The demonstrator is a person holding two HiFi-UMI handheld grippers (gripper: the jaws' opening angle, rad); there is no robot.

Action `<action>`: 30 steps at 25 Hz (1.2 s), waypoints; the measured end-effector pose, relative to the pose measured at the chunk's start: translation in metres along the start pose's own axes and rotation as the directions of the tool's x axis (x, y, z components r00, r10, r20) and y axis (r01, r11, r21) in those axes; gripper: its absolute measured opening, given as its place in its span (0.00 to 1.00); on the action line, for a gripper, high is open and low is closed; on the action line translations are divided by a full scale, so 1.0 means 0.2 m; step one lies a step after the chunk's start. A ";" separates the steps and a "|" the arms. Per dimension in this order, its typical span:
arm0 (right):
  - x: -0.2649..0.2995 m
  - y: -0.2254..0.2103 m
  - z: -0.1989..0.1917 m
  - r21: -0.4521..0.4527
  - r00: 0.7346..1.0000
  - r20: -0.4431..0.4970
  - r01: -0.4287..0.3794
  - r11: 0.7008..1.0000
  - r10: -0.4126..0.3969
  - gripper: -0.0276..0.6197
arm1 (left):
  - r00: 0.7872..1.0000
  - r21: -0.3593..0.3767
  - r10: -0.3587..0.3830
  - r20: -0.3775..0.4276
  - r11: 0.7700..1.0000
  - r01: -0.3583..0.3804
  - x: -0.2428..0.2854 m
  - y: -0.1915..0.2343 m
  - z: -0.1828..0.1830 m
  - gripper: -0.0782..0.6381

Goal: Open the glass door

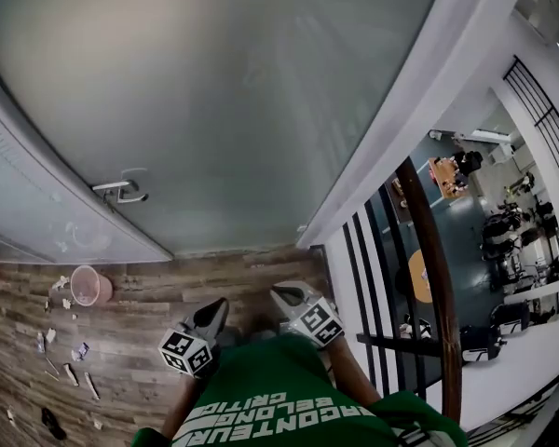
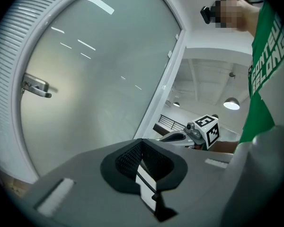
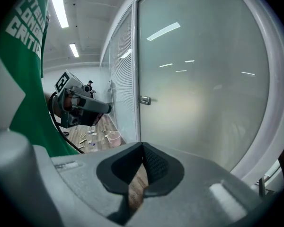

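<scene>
The frosted glass door [image 1: 242, 91] fills the upper part of the head view, standing closed in its white frame [image 1: 419, 110]. Its metal lever handle [image 1: 121, 191] sits at the door's left edge, and also shows in the left gripper view as the handle [image 2: 36, 86] and in the right gripper view as the handle [image 3: 144, 100]. My left gripper [image 1: 218, 305] and right gripper [image 1: 279, 292] hang low in front of my green shirt, well short of the door. The jaws of the left gripper [image 2: 142, 143] and the right gripper [image 3: 143, 148] meet with nothing between them.
A pink bucket [image 1: 90, 285] and scattered litter [image 1: 61, 357] lie on the wooden floor at left. A window with blinds [image 1: 19, 184] adjoins the door's handle side. A black railing with a brown handrail [image 1: 429, 250] runs along my right, over a lower floor.
</scene>
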State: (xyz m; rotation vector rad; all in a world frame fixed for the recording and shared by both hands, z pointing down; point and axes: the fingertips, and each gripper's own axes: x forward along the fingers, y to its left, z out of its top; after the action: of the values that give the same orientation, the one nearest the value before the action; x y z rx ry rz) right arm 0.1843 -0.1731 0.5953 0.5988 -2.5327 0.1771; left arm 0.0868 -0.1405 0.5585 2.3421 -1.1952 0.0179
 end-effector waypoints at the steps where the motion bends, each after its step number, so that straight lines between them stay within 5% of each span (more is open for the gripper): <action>1: 0.03 0.00 0.01 0.000 1.000 -0.006 -0.015 1.000 0.015 0.03 | 1.000 -0.005 0.001 0.003 1.000 -0.001 0.00 0.02 0.01 0.13; 17: 0.51 0.08 0.45 -0.249 0.992 -0.068 -0.123 0.961 0.109 0.03 | 0.974 -0.093 0.151 0.168 0.986 -0.137 -0.27 0.55 0.30 0.13; 30: 0.99 0.10 0.65 -0.293 0.973 -0.089 -0.230 0.928 0.213 0.03 | 0.933 -0.207 0.304 0.191 0.942 -0.264 -0.48 0.99 0.28 0.13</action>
State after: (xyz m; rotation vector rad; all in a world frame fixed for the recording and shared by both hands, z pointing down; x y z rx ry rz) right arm -0.0358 -0.2609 0.5884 0.1845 -2.5001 -0.1122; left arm -0.1355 -0.1887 0.5722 2.0373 -1.5703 -0.2458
